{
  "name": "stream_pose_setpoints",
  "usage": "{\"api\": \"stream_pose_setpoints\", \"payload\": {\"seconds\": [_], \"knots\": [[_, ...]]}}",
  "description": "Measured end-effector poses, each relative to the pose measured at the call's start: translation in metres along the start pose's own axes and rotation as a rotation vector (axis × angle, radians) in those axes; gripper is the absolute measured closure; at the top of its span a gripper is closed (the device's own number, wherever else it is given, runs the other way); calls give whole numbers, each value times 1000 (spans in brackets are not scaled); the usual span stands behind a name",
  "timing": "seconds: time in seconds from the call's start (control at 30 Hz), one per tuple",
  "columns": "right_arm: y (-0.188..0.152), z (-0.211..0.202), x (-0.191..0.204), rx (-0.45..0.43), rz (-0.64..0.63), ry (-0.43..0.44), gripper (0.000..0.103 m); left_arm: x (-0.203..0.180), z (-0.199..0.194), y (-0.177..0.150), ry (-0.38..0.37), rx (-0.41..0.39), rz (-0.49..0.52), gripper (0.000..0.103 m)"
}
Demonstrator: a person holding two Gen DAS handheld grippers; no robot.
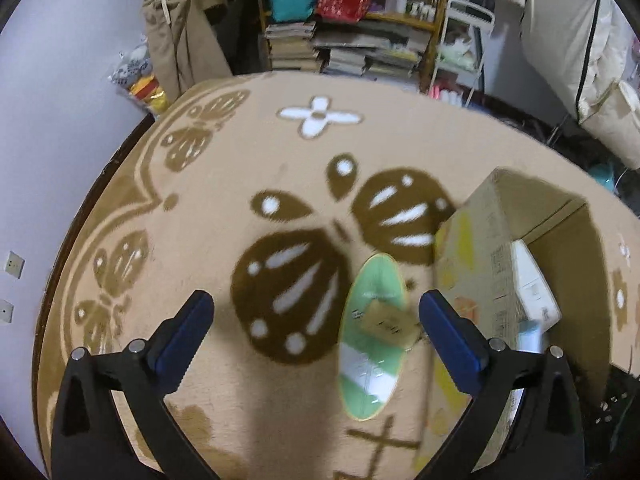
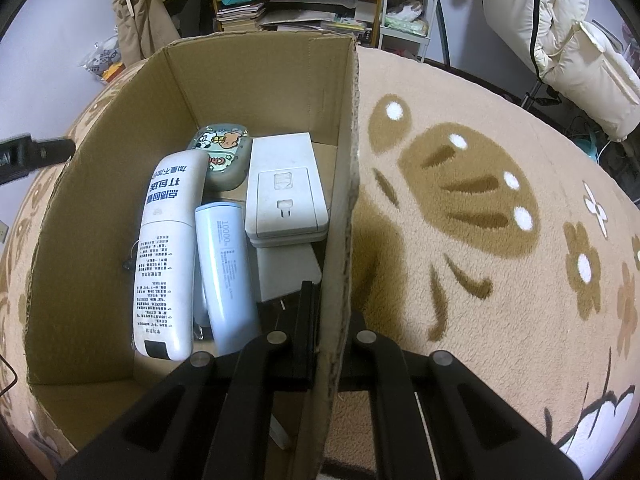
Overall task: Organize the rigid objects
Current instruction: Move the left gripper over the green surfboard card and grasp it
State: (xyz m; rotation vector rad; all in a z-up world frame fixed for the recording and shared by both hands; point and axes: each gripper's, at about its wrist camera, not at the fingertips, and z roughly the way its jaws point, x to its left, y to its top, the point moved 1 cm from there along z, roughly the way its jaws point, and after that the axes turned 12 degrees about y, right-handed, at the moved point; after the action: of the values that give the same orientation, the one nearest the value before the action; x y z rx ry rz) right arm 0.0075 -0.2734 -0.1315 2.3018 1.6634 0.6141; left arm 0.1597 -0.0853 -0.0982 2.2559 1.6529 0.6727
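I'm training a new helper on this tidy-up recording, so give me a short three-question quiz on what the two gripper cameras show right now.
1. True or false: the left gripper is shut on the green oval item.
2. What is the right gripper clamped on? A, nothing. B, a wall of the cardboard box. C, the green oval item.
3. Fill in the blank: the green oval item lies outside the cardboard box, on the ____.

Key: 1, false: the left gripper is wide open, and the item lies below it. 2, B. 3, carpet.
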Motion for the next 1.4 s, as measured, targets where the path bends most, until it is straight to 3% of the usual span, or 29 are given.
{"api": "stream_pose_setpoints", "payload": {"seconds": [0.27, 0.7, 0.9, 1.0, 1.2, 1.3, 1.4], "knots": [[0, 0, 0, 1, -2, -2, 96, -3, 34, -17, 7, 81, 85, 1], [0, 0, -1, 1, -2, -2, 96, -19, 73, -38, -149, 231, 181, 1], [0, 0, -1, 1, -2, -2, 96, -25, 75, -39, -177, 217, 193, 1], [1, 1, -1, 2, 2, 3, 96, -28, 75, -40, -261, 230, 197, 2], [0, 2, 0, 3, -1, 1, 96, -36, 80, -39, -205, 227, 172, 2], [0, 2, 0, 2, 1, 4, 96, -43, 87, -37, -121, 217, 189, 2], [1, 1, -1, 2, 0, 4, 96, -47, 86, -36, -88, 186, 170, 4]]}}
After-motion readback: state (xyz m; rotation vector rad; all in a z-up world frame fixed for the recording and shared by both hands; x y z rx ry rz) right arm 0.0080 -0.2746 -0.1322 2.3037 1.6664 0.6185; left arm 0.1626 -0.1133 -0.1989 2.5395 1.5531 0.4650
